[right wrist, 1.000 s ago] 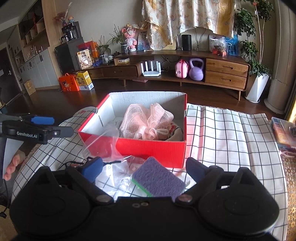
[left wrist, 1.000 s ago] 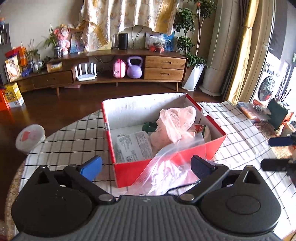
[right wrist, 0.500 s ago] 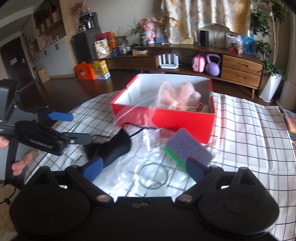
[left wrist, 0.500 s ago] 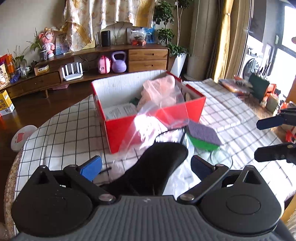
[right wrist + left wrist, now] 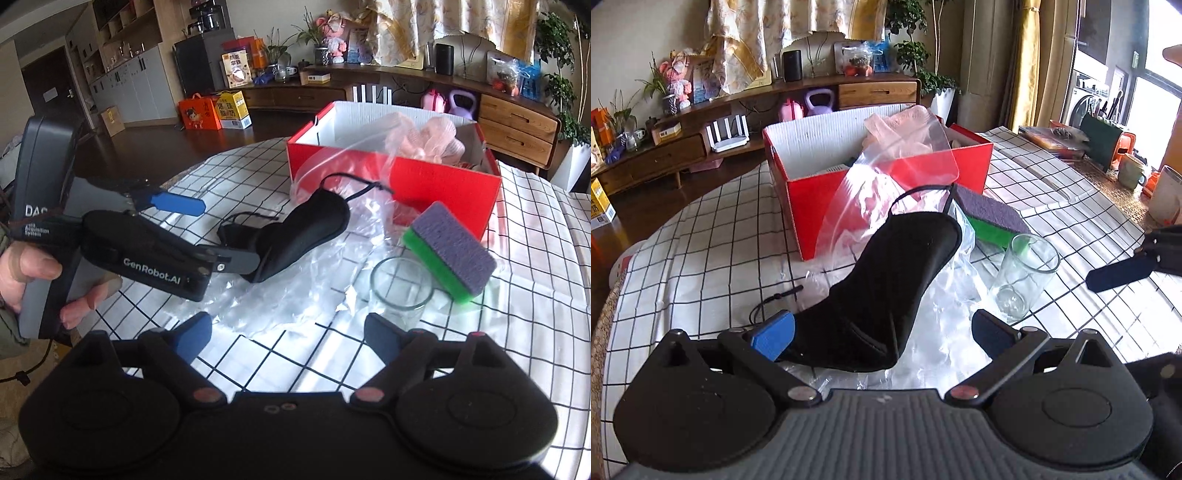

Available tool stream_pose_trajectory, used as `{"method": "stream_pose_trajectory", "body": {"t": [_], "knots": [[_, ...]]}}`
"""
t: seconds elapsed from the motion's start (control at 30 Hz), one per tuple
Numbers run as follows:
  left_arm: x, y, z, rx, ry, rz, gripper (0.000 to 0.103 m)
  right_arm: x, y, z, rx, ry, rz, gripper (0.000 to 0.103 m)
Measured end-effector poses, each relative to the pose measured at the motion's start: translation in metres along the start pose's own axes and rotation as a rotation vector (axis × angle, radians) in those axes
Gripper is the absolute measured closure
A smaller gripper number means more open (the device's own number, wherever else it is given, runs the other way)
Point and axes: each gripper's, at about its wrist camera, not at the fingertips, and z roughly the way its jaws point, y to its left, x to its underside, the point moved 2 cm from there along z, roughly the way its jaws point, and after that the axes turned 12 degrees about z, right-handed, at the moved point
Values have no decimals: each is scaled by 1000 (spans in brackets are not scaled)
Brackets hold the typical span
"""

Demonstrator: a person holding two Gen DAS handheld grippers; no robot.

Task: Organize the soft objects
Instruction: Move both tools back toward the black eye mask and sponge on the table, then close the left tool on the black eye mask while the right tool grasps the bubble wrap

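Both your grippers have drawn back from the red box (image 5: 886,192), left gripper (image 5: 882,332) and right gripper (image 5: 288,332) spread, empty. Box holds pink mesh puff (image 5: 439,140); black eye mask (image 5: 897,280), sponge (image 5: 450,247), glass (image 5: 1023,273) lie before it on checked tablecloth (image 5: 713,236).

- The box (image 5: 886,192) is showing red outside, white inside.
- The sponge (image 5: 452,251) at its 5 o'clock is wearing purple over green.
- The mask (image 5: 886,291) is looking plain black.
- The tablecloth (image 5: 713,236) is carrying black grid lines on white (puff (image 5: 439,142) is glowing pale pink).
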Motion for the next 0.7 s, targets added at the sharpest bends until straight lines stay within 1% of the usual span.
{"method": "stream_pose_trajectory", "body": {"t": [0.07,0.23,0.27,0.4,0.47,0.63,0.7], "knots": [[3,0,6,4,6,-6,0,4,2,12,-2,19,6,20],[10,4,24,21,30,-21,0,12,0,43,-5,66,41,25],[12,5,28,22,36,-25,0,14,0,50,-7,74,52,27],[15,9,45,26,52,-41,0,16,0,72,5,90,77,31],[16,12,52,28,59,-45,0,14,-1,81,17,82,86,34],[13,18,66,32,60,-55,1,9,-8,92,16,38,160,38],[11,19,71,19,60,-53,1,7,-10,95,24,25,180,41]]}}
